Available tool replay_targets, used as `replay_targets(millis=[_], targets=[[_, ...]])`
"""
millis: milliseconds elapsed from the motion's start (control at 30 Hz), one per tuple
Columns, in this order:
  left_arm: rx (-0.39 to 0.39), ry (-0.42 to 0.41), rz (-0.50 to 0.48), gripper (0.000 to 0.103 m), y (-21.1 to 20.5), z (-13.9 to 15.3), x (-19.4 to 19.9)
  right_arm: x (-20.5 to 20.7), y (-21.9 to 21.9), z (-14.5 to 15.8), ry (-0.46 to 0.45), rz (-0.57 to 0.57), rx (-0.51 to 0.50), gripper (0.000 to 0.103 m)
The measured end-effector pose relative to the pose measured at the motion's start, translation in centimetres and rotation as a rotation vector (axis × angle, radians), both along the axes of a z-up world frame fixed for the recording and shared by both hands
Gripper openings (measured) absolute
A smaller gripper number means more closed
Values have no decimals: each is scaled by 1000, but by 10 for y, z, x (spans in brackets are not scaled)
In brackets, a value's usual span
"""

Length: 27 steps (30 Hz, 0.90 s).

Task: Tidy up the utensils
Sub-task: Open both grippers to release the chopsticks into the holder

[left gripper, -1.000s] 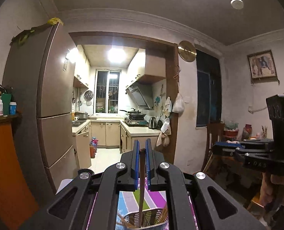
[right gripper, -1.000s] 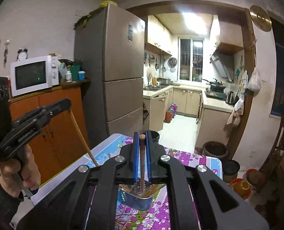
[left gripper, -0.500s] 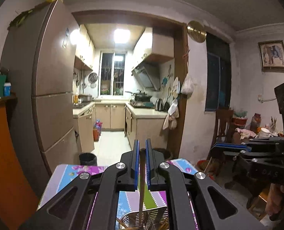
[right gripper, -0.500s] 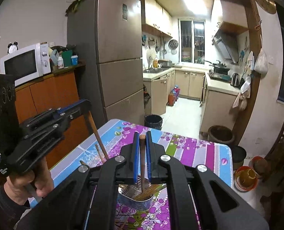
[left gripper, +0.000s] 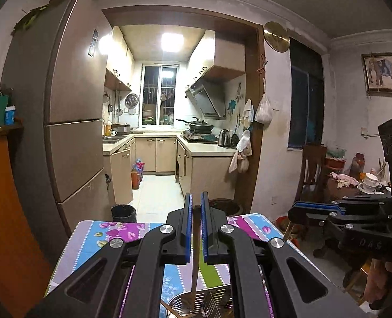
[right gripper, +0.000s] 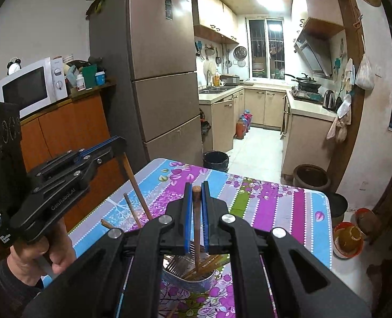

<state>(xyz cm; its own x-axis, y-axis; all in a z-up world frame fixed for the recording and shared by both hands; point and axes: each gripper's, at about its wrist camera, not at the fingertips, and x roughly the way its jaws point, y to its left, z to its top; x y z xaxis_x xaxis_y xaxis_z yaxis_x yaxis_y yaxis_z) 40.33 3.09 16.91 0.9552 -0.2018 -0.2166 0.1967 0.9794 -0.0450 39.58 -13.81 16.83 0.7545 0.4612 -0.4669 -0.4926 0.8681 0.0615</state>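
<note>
Left tool clenched on a chopstick, its lower end inside the metal holder on the table. Right tool gripped a second, round-topped stick reaching down into the same holder, among other chopsticks. A person's hand carried the left tool.
</note>
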Motion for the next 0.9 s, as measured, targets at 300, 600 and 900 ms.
replay_targets(millis=[300, 600, 900], targets=[[-7, 31, 41, 38, 5, -8, 10, 5, -4, -10, 9, -36, -5, 34], [-12, 31, 53, 40, 11, -9, 5, -6, -8, -1, -30, -41, 2, 34], [-12, 34, 48, 40, 11, -11, -2, -12, -10, -3, -39, -50, -11, 39]])
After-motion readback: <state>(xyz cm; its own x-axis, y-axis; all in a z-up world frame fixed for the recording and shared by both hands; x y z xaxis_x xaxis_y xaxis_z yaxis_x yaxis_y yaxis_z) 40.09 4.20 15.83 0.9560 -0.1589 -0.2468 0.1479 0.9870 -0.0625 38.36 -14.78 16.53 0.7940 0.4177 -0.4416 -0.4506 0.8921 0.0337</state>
